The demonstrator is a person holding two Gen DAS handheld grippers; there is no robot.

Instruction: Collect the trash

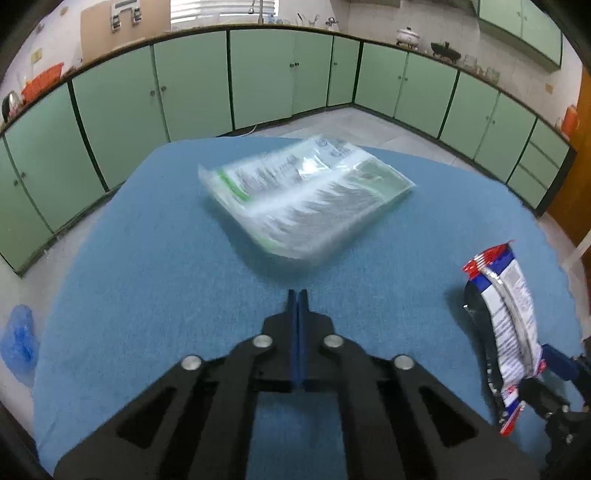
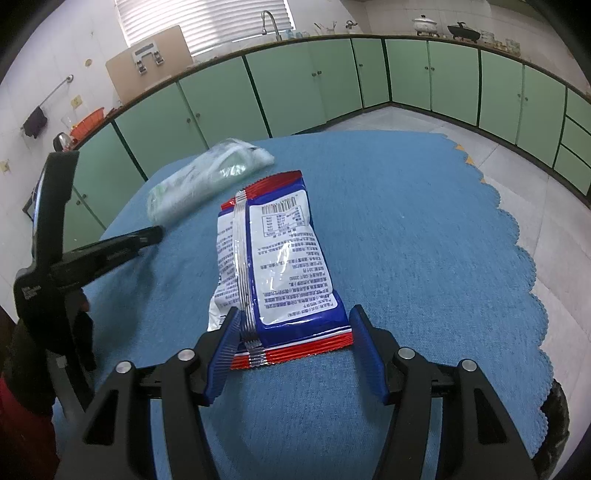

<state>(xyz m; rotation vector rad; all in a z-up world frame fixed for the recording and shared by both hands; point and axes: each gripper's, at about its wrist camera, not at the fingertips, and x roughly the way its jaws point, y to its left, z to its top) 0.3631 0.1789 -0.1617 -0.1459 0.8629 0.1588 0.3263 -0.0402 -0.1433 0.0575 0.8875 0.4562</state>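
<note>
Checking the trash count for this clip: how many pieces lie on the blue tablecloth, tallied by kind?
Clear plastic bag: 1
Red, white and blue snack wrapper: 1
Total: 2

A crumpled blue bag lies off the cloth on the floor, not counted.

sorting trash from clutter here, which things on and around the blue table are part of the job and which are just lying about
Part of the job:
- snack packet, between the right gripper pads
- clear plastic bag, ahead of the shut left gripper

Just lying about:
- blue bag on the floor
- pots on the counter
- orange basin
</note>
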